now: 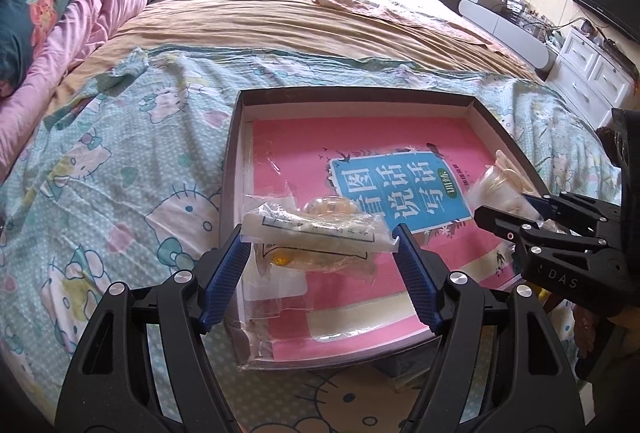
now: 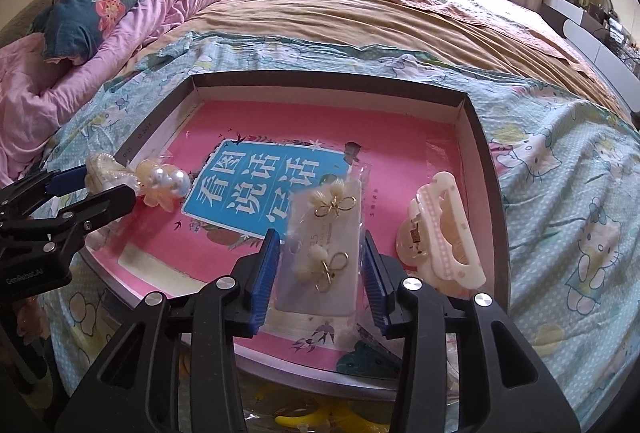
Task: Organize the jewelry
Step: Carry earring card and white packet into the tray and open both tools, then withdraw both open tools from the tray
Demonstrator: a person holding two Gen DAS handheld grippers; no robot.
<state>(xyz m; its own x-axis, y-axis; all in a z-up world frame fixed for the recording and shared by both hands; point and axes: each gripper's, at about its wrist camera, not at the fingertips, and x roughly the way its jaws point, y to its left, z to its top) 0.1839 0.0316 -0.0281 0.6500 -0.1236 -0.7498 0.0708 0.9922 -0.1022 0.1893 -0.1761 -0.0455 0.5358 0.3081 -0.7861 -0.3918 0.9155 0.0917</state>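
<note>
Bed sheet (image 2: 560, 193) with cartoon cats carries a shallow box (image 2: 482, 153), and a pink book (image 2: 260, 189) lies flat inside as its floor. On this book, near the front edge, rests the earring card (image 2: 316, 233) in its clear sleeve. The right gripper (image 2: 320, 237) stands around it, jaws partly open, the pads just beside the long edges and, as I judge, not pressing. The card looks light and rather stiff, but the sleeve is slippery and the small gold loops look delicate, so the long edges are the safe place to hold. Beside it lies a pale hair claw (image 2: 440, 233). The left gripper (image 1: 320, 239) is closed on a soft plastic packet (image 1: 316, 229) and holds it across its width above the box.
</note>
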